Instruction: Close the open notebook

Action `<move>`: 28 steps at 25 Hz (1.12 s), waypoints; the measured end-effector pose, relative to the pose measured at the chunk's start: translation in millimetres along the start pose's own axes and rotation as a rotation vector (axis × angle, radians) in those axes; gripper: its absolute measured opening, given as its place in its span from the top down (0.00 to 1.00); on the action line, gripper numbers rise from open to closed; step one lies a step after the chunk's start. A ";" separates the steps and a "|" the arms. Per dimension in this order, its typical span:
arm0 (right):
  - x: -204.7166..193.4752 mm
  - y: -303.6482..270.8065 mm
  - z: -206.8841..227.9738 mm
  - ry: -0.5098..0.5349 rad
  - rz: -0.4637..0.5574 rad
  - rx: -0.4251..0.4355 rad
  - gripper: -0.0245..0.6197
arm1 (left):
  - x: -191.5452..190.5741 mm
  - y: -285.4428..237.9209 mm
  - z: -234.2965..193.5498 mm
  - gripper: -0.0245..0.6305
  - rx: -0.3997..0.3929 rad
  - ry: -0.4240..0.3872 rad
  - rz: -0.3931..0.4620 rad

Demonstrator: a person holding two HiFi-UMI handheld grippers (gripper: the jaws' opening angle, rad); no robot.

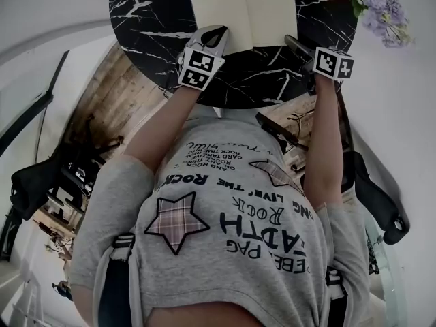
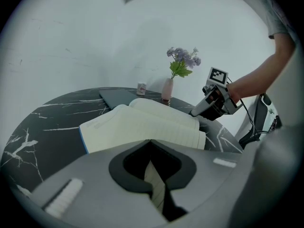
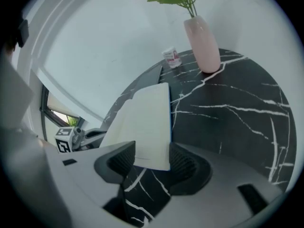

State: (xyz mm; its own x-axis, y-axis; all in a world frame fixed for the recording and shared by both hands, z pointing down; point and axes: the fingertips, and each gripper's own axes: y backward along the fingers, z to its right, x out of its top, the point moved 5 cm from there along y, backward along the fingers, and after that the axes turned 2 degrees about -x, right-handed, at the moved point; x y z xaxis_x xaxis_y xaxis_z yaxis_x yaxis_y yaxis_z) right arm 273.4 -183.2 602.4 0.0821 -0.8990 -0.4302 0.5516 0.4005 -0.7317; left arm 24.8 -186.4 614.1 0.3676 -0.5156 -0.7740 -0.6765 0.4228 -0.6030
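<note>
Leftmost, the left gripper [image 1: 216,36] sits at the lower-left corner of the notebook [image 1: 244,12], jaws nearly together, seemingly pinching a lined page. The notebook lies open at top centre on the black marble table [image 1: 146,19]. Further right, the right gripper [image 1: 294,45], jaws apart, straddles its lower-right corner; flowers [image 1: 381,9] upper right.

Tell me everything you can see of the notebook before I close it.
The open notebook with cream lined pages has a thin blue cover showing along its outer edges. It lies spread face up on the round black marble table, with the page stacks bulging gently on either side of the spine. No writing shows on the pages. The left tongs appear shut on a lined sheet at one near corner. The other near corner sits between the open right tongs, apparently unclamped.
</note>
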 end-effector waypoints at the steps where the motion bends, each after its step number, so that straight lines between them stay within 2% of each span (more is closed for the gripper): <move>1: -1.5 -0.4 1.1 -0.026 0.005 0.015 0.60 | 1.0 0.3 -0.3 0.95 0.000 0.000 0.001; 3: -4.8 -0.6 0.3 -0.068 0.000 0.044 0.60 | 4.6 1.4 -0.6 0.95 0.001 -0.003 0.003; 8: -1.0 5.3 -11.9 -0.055 -0.002 0.073 0.62 | 4.5 3.1 -4.2 0.95 0.016 0.002 0.009; 14: 6.2 28.5 -16.9 -0.033 0.056 0.075 0.78 | 5.2 5.4 -5.1 0.95 0.018 0.012 0.016; 20: 19.5 41.4 -32.1 0.015 0.109 0.095 0.89 | 4.5 6.2 -7.4 0.95 0.013 0.015 0.019; 28: 25.3 50.2 -47.3 0.049 0.122 0.108 0.91 | 8.6 7.0 -11.2 0.95 0.006 0.041 0.053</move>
State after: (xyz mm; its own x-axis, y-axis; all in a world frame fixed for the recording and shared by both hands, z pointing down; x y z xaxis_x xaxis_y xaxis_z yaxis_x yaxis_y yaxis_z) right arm 263.9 -177.5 529.8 0.1152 -0.8341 -0.5395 0.6261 0.4826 -0.6124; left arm 16.1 -196.2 605.3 0.3050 -0.5227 -0.7961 -0.6902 0.4546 -0.5630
